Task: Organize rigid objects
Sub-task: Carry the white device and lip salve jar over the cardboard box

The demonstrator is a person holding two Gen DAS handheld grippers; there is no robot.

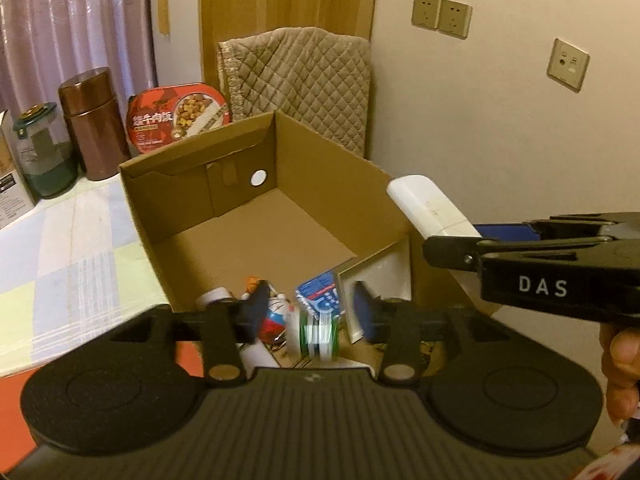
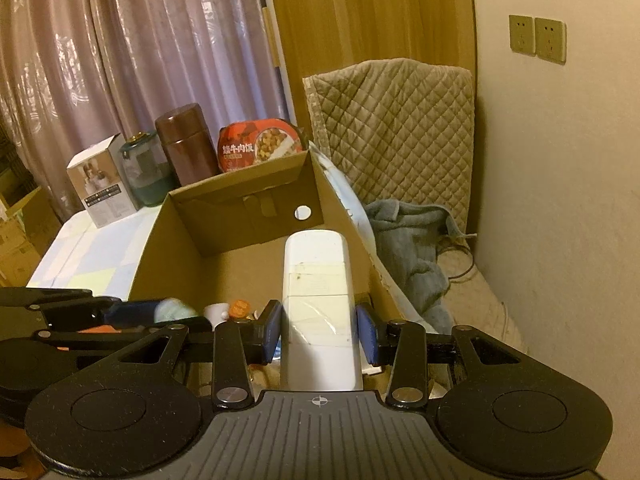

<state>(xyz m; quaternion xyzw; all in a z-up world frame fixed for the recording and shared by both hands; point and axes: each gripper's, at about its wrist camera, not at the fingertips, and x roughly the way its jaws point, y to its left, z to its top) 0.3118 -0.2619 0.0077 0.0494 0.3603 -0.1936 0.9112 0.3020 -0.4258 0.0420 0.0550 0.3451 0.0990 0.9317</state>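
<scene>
An open cardboard box [image 1: 224,216] stands on the table; it also shows in the right wrist view [image 2: 224,240]. My right gripper [image 2: 320,330] is shut on a long white rectangular object [image 2: 318,280], held over the box's right side; the same white object [image 1: 432,206] shows in the left wrist view above the box's right wall. My left gripper [image 1: 310,312] is open over the box's near end, with a green-and-white roll [image 1: 318,334] between its fingers, untouched. A red-and-blue figurine [image 1: 274,314], a blue packet [image 1: 322,294] and a white tray [image 1: 380,280] lie in the box.
Behind the box stand a red meal tub [image 1: 176,118], a brown flask [image 1: 94,124], a green-lidded jar [image 1: 44,152] and a white carton [image 2: 100,184]. A quilted pad [image 1: 300,84] leans on the wall. A grey towel [image 2: 412,240] lies right of the box.
</scene>
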